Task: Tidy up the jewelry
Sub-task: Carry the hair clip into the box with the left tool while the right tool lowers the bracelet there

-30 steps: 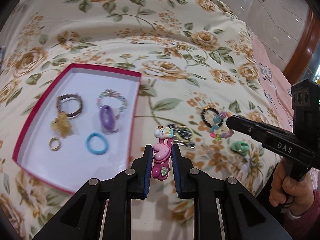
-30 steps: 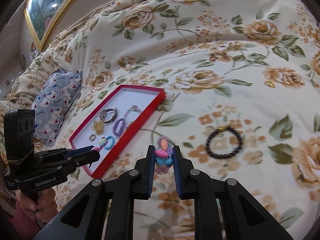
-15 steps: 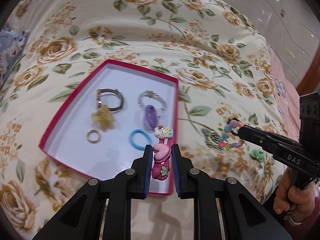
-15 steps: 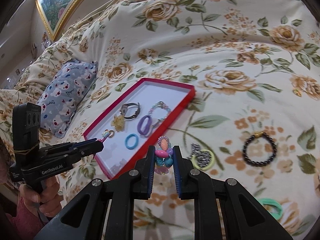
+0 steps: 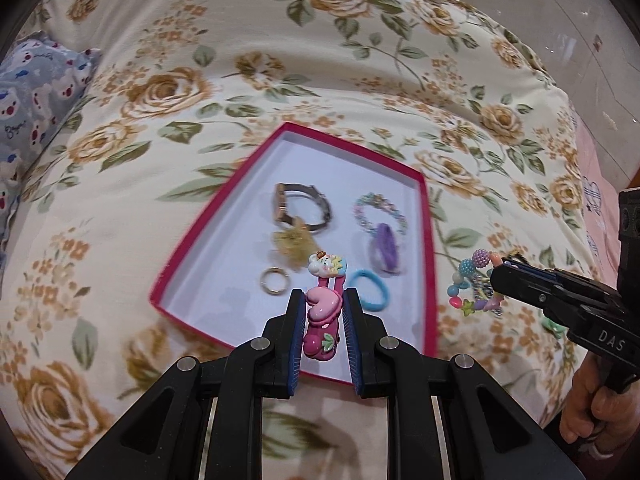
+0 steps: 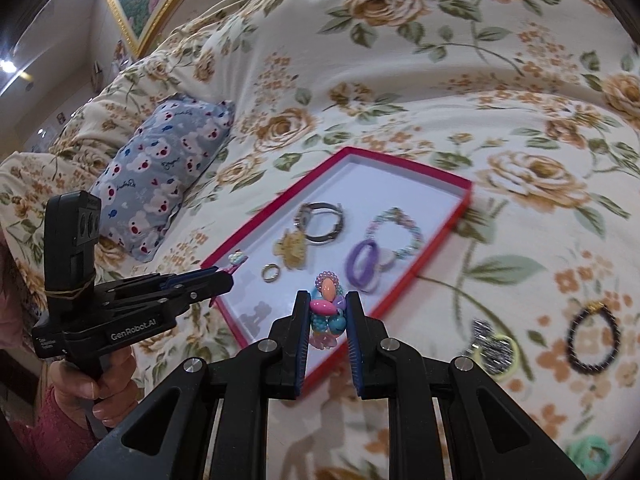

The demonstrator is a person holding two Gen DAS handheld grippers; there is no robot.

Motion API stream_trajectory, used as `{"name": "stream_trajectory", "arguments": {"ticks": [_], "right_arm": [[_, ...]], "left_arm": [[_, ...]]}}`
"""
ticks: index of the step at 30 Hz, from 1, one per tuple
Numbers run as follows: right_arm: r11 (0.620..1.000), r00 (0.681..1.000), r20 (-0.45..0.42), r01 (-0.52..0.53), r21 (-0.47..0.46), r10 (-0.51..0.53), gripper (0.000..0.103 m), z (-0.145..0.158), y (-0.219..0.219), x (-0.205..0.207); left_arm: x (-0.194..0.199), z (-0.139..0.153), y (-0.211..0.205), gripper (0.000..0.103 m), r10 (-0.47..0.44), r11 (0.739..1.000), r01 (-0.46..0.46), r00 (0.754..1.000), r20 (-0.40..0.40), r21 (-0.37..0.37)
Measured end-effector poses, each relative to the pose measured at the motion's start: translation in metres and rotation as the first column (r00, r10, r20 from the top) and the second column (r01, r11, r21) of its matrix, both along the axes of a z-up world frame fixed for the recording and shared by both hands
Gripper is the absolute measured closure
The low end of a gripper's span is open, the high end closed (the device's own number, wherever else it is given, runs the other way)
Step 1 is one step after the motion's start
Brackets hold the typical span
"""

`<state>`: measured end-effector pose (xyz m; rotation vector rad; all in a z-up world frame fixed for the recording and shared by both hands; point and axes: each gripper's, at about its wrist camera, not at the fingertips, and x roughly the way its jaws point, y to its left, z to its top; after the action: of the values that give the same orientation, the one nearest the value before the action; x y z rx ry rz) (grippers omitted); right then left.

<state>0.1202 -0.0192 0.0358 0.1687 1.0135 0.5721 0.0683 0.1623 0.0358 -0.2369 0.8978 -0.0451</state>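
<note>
Closest, the left claw (image 5: pixel 323 320) is clamped on a pink heart hair clip (image 5: pixel 322 310) over the red tray's (image 5: pixel 427 240) near edge; the right claw (image 6: pixel 327 320) pinches a multicolored bead bracelet (image 6: pixel 328 312). Farther, a watch (image 5: pixel 302 206) and hair ties lie inside the tray on the floral bed (image 5: pixel 320 40).

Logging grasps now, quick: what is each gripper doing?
Left gripper: shut on the pink hair clip.
Right gripper: shut on the colorful beaded bracelet.
</note>
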Motion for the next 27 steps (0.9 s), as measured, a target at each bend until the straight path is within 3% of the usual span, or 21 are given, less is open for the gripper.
{"name": "stream_trajectory", "arguments": {"ticks": [11,27], "right_arm": [[0.998,0.996,-0.050,-0.066,0.016,0.067,0.086,-0.026,0.043,0.021],[0.997,0.989,-0.136,-0.071,-0.039,0.065,0.086,-0.070,0.047,0.041]], "left_arm": [[0.027,-0.017,0.020,0.085,0.084,0.994,-0.080,0.995,-0.053,0.077],[0.070,-0.052,0.017,0.085,0.080,0.989,-0.061,0.987,-0.141,0.133]]}}
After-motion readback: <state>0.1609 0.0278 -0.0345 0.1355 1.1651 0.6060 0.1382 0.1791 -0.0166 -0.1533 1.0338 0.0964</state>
